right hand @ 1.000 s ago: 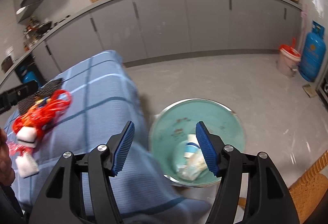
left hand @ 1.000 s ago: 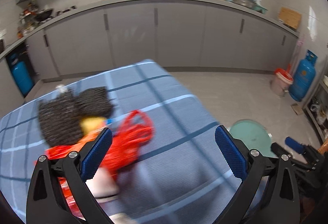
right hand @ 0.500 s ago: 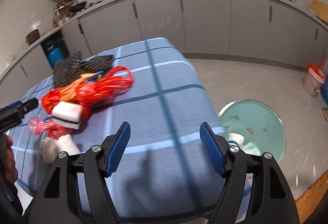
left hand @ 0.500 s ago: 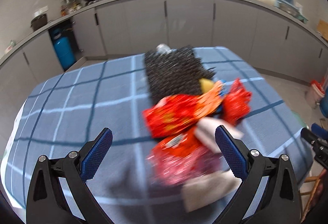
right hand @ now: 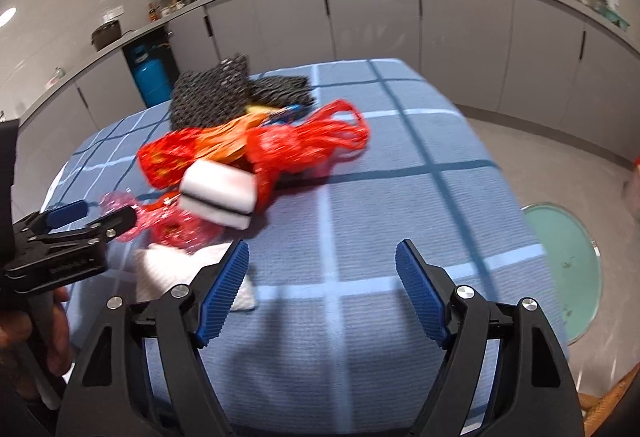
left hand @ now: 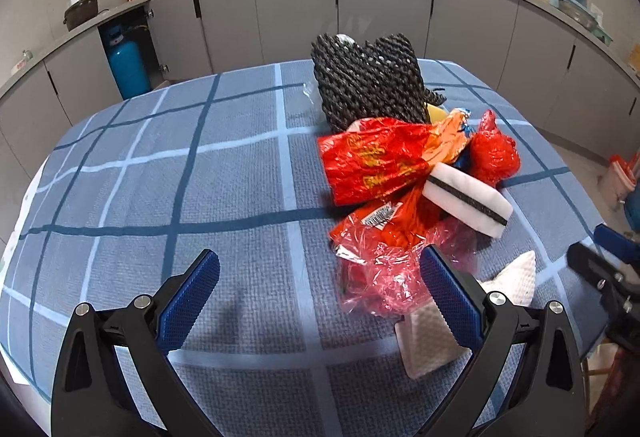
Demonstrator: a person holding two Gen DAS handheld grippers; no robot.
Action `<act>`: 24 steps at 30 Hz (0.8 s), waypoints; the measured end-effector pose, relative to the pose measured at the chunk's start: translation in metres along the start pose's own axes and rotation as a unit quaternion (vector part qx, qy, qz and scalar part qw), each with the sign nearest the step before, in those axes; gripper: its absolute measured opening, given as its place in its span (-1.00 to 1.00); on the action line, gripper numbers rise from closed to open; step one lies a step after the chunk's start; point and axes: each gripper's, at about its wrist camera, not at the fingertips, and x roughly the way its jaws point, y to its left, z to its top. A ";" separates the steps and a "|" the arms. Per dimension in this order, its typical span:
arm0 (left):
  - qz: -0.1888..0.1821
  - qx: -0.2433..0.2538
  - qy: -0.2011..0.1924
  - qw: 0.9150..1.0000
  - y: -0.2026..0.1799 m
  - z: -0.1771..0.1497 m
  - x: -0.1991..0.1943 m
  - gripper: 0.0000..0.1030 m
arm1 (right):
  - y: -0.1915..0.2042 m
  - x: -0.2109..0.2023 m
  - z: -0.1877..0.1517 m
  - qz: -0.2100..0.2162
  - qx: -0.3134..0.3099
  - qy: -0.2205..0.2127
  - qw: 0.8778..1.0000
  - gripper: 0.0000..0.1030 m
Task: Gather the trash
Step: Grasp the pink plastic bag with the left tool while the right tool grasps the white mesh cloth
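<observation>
The trash pile lies on the blue checked table, ahead and right of the left gripper, whose jaws stand wide and empty. The right gripper, jaws just widening with nothing between, has the pile ahead to its left

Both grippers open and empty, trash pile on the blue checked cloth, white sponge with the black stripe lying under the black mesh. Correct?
One error: the white sponge lies on the red wrappers, nearer the camera than the black mesh, as the left wrist view shows. The rest stands.
</observation>
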 end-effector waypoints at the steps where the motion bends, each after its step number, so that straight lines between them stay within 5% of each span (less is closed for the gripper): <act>1: -0.003 -0.001 0.001 1.000 0.000 0.000 0.000 0.91 | 0.004 0.002 0.000 0.007 -0.003 0.002 1.000 0.47; 12: -0.037 0.001 0.016 0.999 -0.008 -0.005 0.011 0.84 | 0.026 0.027 -0.006 0.053 -0.021 0.028 0.998 0.44; 16: -0.064 -0.001 0.031 0.998 -0.009 -0.005 0.017 0.23 | 0.033 0.038 -0.009 0.090 -0.030 0.054 0.994 -0.18; 17: -0.065 0.003 0.030 0.997 -0.010 -0.006 0.017 0.02 | 0.037 0.040 -0.010 0.100 -0.036 0.059 0.993 -0.49; 20: -0.071 0.017 0.027 0.997 -0.016 -0.007 0.014 -0.29 | 0.042 0.039 -0.011 0.104 -0.047 0.061 0.992 -0.68; 24: -0.068 0.031 0.015 0.997 -0.021 -0.009 0.005 -0.43 | 0.040 0.031 -0.010 0.105 -0.047 0.052 0.992 -0.77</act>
